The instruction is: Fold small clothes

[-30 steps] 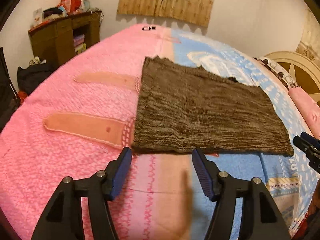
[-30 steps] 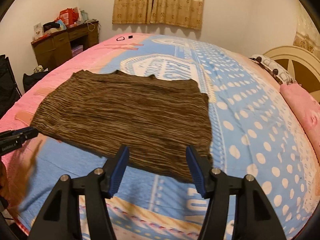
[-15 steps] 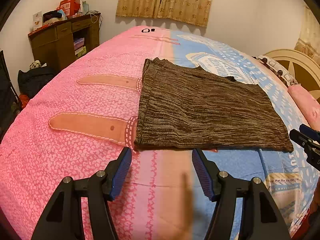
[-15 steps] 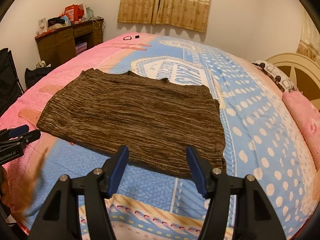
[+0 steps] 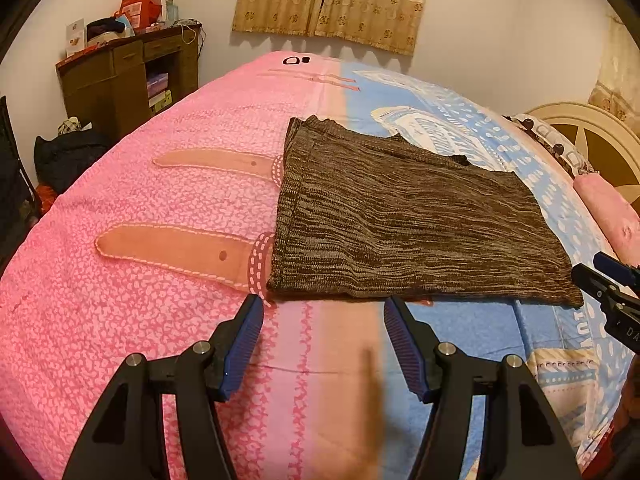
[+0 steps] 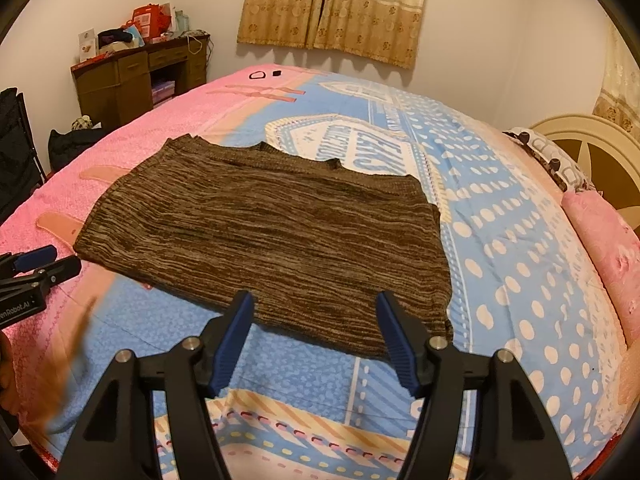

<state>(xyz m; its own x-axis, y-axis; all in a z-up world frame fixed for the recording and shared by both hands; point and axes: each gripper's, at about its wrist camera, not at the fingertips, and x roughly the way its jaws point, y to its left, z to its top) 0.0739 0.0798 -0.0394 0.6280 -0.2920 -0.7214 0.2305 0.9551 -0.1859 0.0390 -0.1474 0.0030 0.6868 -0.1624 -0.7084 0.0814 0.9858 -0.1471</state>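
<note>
Two tools are hovering over a bed [image 5: 120, 240] at the near edge of a brown knit garment [image 5: 400, 224]. The left tool [image 5: 323, 312], its blue-padded fingers [image 5: 244, 336] spread apart and holding nothing, is hanging just short of the garment's near left corner. The right tool [image 6: 314, 308], likewise spread and empty, is sitting over the near hem toward the right corner. The garment is lying flat on the patterned bedspread, straddling its pink and blue halves, apparently already folded into a rough rectangle. To do this step well, each tool should probably be coming down on its own near corner, pinching every layer together, then lifting evenly so the edge is travelling straight toward the far side without skewing. The loose knit is likely to sag and stretch, so matching height in both tools matters. Beyond the bed, a wooden cabinet [image 5: 128, 76] and curtains [image 5: 332, 0] are standing against the far wall.
</note>
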